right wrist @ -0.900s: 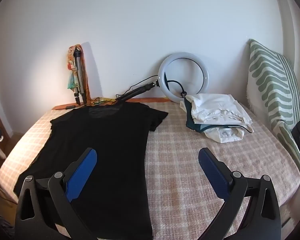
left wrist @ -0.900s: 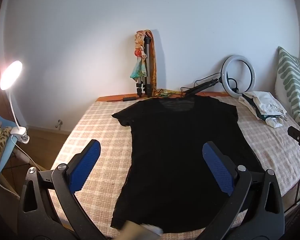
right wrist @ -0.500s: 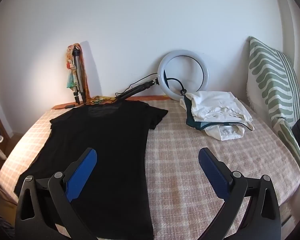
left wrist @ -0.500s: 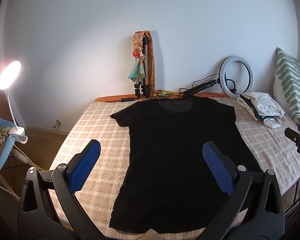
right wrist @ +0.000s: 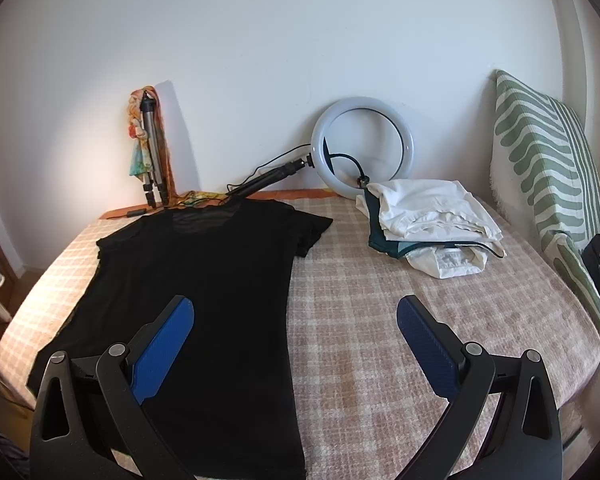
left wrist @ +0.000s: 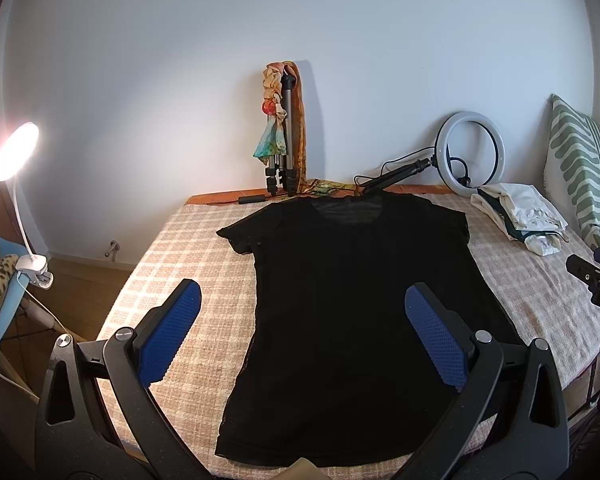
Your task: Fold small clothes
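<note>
A black T-shirt [left wrist: 352,300] lies flat and spread on the checked bed cover [left wrist: 180,256], neck toward the wall; it also shows in the right wrist view [right wrist: 204,288]. My left gripper [left wrist: 300,336] is open and empty, held above the shirt's lower half. My right gripper [right wrist: 296,344] is open and empty, above the shirt's right edge and the bare cover [right wrist: 420,288]. Part of the right gripper [left wrist: 596,280] shows at the right edge of the left wrist view.
A pile of folded white and green clothes [right wrist: 432,220] lies at the back right. A ring light [right wrist: 364,148] and a tripod with a scarf [right wrist: 152,152] stand against the wall. A striped pillow [right wrist: 548,168] leans right. A lit clip lamp [left wrist: 16,152] stands left.
Both grippers have drawn back and up slightly, so the shirt sits a little further away in view. The shirt has not moved. Both grippers stay open.
</note>
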